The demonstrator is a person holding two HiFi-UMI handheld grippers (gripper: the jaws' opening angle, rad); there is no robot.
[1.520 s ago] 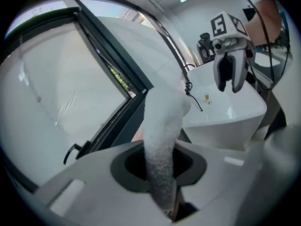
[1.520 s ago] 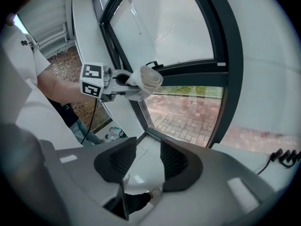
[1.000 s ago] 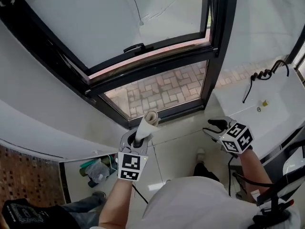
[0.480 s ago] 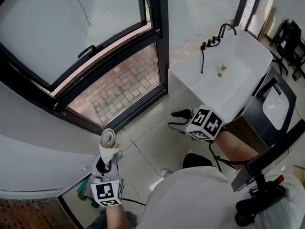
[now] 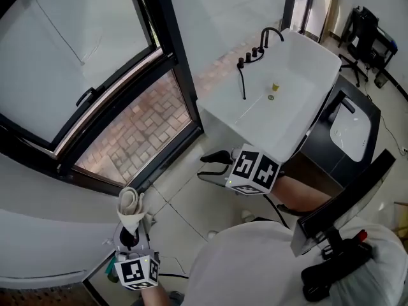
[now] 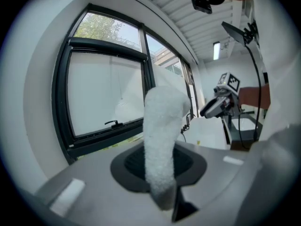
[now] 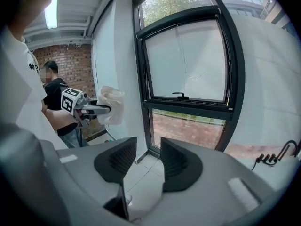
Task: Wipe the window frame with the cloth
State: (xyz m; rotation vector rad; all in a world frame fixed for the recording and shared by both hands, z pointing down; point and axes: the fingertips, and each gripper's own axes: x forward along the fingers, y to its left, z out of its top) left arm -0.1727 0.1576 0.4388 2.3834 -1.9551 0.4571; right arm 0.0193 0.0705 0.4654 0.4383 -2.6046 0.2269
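Both grippers have come away from the window frame since a second ago, and the white basin now fills the upper right of the head view. The fingers of the left gripper are closed on the cloth, a white rolled wad that stands up out of them, its top end free in the air and clear of the frame. That gripper points up and away from the person, low at the left, and its arm is mostly cut off by the picture's edge. The fingers of the right gripper stand apart with nothing between them; only floor tiles show through the gap. It is held level, pointing left toward the window, just in front of the basin's near edge. Its bare forearm runs back to the right toward the white-clad body. The two grippers are well apart.
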